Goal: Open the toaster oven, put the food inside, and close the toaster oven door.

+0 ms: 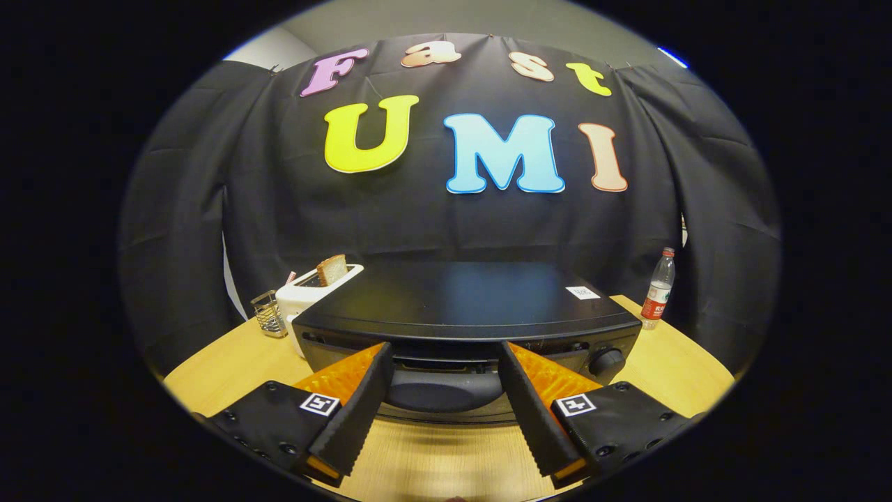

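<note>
The gripper sits low and level, right up against the front of the toaster oven, and its two fingers are spread wide apart, holding nothing. Between them lies the oven's door handle, a dark rounded bar running across the upper front of the door; the fingertips reach up to either end of it, but whether they actually touch the oven's face is hard to tell from this angle. The door looks closed, flush under the overhanging top panel. Just beside the right finger, a round control knob sticks out of the oven's front. The oven's flat black top carries a small white sticker near its right rear corner. Everything stands on a light wooden table, bare wood showing beneath the fingers and off to both sides. Behind the oven's left corner stands a white pop-up toaster with a slice of bread poking upright out of a slot, and just left of that is a small wire mesh holder. Well off to the right, near the table's back edge, a plastic bottle with a red label stands upright. Black cloth drapes all around behind the table.
</note>
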A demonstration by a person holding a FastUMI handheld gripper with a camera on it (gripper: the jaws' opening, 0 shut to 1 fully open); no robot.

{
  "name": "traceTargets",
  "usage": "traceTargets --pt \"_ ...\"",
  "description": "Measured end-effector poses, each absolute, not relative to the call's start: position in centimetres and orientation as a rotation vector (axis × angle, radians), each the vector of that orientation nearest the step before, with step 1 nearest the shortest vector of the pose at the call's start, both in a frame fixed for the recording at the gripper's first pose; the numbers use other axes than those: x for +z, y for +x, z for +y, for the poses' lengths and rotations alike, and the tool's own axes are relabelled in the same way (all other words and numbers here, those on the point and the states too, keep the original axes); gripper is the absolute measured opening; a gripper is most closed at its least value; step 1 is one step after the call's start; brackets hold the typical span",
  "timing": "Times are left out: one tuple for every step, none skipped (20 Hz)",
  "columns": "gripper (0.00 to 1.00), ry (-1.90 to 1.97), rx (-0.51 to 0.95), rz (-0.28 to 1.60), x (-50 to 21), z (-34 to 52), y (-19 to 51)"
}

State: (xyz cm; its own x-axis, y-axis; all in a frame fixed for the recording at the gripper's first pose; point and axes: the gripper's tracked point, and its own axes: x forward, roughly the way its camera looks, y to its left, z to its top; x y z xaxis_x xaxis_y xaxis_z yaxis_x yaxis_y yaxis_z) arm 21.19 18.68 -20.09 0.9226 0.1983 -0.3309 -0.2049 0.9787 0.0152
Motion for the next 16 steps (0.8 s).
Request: traceTargets --pt "0.97 -0.021 0.214 0.341 -20.2 18.5 20.5" --pt "0.97 -0.02 0.222 0.353 -20.5 18.4 19.7" --pt "0.97 -0.018 0.227 0.364 -20.8 18.3 18.9" --pt "0.97 -0.019 0.232 0.375 -21.2 18.2 18.0" --pt "0.97 -0.021 0.235 0.385 -21.5 18.1 17.3" --pt "0.97 -0.023 0.236 0.402 -22.1 18.0 16.6" --pt "0.97 -0.024 0.236 0.423 -22.7 17.8 16.0" --pt "0.97 -0.023 0.233 0.423 -22.8 17.7 15.4" --pt "0.97 -0.026 0.232 0.441 -23.4 17.7 15.0" --pt "0.97 -0.027 0.228 0.442 -23.4 17.6 14.5" --pt "0.97 -0.03 0.226 0.46 -23.9 17.5 14.1" --pt "0.97 -0.031 0.224 0.461 -24.1 17.4 13.6" --pt "0.97 -0.032 0.222 0.481 -24.8 17.4 13.1" --pt "0.97 -0.035 0.218 0.488 -25.1 17.3 12.7" --pt "0.97 -0.043 0.217 0.507 -25.8 17.3 12.1" --pt "0.97 -0.051 0.215 0.52 -26.3 17.3 11.8"
